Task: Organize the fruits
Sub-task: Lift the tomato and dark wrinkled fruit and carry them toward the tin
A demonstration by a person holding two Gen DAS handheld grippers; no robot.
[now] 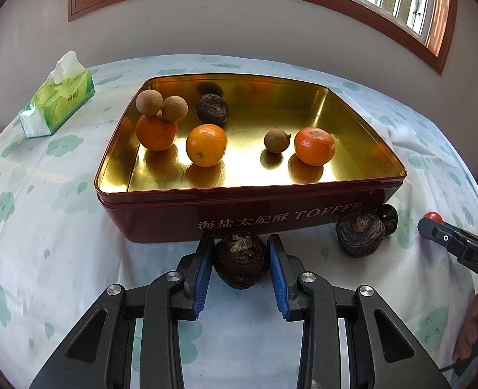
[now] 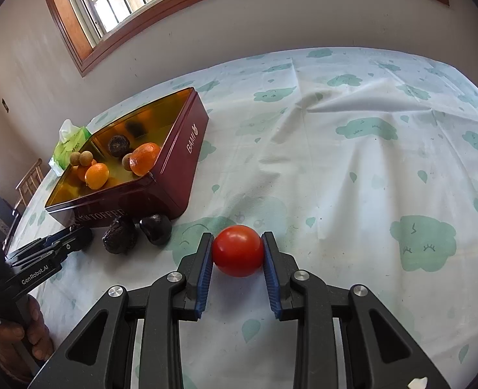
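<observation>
My left gripper (image 1: 240, 249) is shut on a dark brown wrinkled fruit (image 1: 241, 261) that rests on the cloth just before the red toffee tin (image 1: 161, 214). In the right wrist view my right gripper (image 2: 238, 243) is shut on a red tomato (image 2: 238, 251), which sits on the tablecloth to the right of the tin (image 2: 180, 168). Inside the gold-lined tin lie three oranges (image 1: 206, 145), small tan round fruits (image 1: 277, 141) and another dark wrinkled fruit (image 1: 212, 108). A second wrinkled fruit (image 1: 360, 233) and a glossy dark one (image 1: 388, 218) lie outside by the tin's front right corner.
A green tissue pack (image 1: 57, 100) stands left of the tin. The table wears a white cloth with green cloud prints (image 2: 365, 129) and runs wide to the right. A wall and wooden window frame sit behind. A wooden chair (image 2: 28, 181) stands at the far left.
</observation>
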